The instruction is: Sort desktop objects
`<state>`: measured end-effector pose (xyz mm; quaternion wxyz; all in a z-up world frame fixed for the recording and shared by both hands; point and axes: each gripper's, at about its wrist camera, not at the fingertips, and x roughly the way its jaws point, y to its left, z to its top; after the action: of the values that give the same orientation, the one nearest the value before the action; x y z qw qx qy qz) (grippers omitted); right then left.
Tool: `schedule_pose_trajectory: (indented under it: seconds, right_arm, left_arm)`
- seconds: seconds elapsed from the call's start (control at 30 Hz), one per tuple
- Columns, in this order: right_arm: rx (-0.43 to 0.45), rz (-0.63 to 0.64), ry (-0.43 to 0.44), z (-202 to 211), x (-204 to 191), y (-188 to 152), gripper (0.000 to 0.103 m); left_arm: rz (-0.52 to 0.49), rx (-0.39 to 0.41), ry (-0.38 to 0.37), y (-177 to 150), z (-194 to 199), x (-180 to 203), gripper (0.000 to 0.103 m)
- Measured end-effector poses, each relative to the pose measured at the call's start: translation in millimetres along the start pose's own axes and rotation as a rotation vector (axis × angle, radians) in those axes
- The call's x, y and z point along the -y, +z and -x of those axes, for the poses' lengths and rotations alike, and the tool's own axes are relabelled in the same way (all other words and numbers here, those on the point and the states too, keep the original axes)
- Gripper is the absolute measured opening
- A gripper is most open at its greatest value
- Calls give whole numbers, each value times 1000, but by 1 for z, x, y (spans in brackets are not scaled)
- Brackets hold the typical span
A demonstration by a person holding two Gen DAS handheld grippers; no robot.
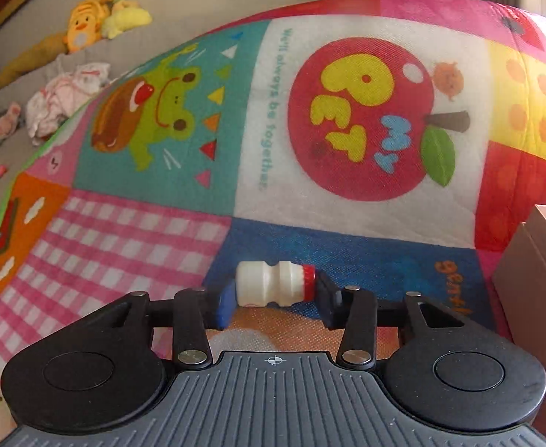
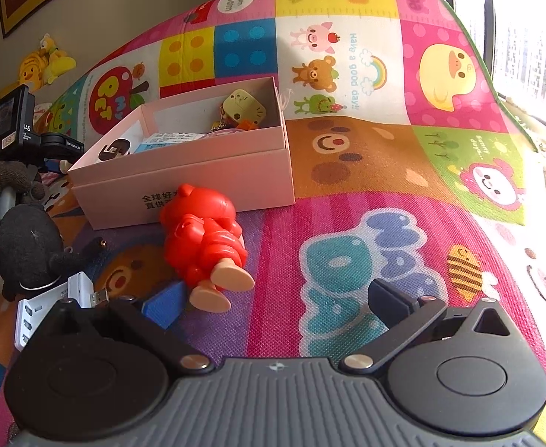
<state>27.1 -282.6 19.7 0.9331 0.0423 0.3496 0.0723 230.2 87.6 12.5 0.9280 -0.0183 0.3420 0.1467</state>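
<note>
My left gripper (image 1: 275,296) is shut on a small white bottle with a red cap (image 1: 273,285), held sideways end to end between the blue pads, above the colourful play mat (image 1: 142,231). My right gripper (image 2: 273,298) stands open and low over the mat, with nothing between its fingers. A red toy figure (image 2: 204,238) lies on its back just beyond the right gripper's left blue pad (image 2: 163,307), its feet towards me. Behind the figure stands an open pink box (image 2: 198,171) with several small items inside.
The pink box's edge (image 1: 533,279) shows at the right of the left wrist view. A black plush toy (image 2: 27,246), a white charger with a USB plug (image 2: 49,301) and the other hand-held device (image 2: 8,126) lie left of the right gripper. Soft toys (image 1: 94,18) and clothes (image 1: 64,97) lie beyond the mat.
</note>
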Motion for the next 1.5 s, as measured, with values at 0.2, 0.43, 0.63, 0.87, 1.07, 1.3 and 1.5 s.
schedule_pose_trajectory:
  seconds: [0.2, 0.43, 0.63, 0.87, 1.07, 1.3, 1.5]
  right_arm:
    - [1, 0, -1, 0, 0, 0, 103]
    - [10, 1, -3, 2, -1, 0, 103]
    - [22, 1, -9, 3, -1, 0, 103]
    - [27, -3, -10, 4, 0, -1, 103]
    - [29, 3, -13, 4, -1, -1, 103]
    - [29, 23, -27, 3, -5, -1, 103]
    - [21, 32, -37, 2, -6, -1, 103]
  left_arm:
    - [-81, 76, -95, -6, 55, 11, 48]
    - [-177, 249, -364, -38, 183, 31, 48]
    - [-339, 207, -502, -92, 229, 74, 50]
    - [-332, 211, -461, -117, 231, 70, 78]
    - [-361, 205, -364, -143, 233, 51, 91]
    - [-339, 204, -238, -138, 201, 30, 97]
    - [-247, 197, -84, -116, 163, 5, 96]
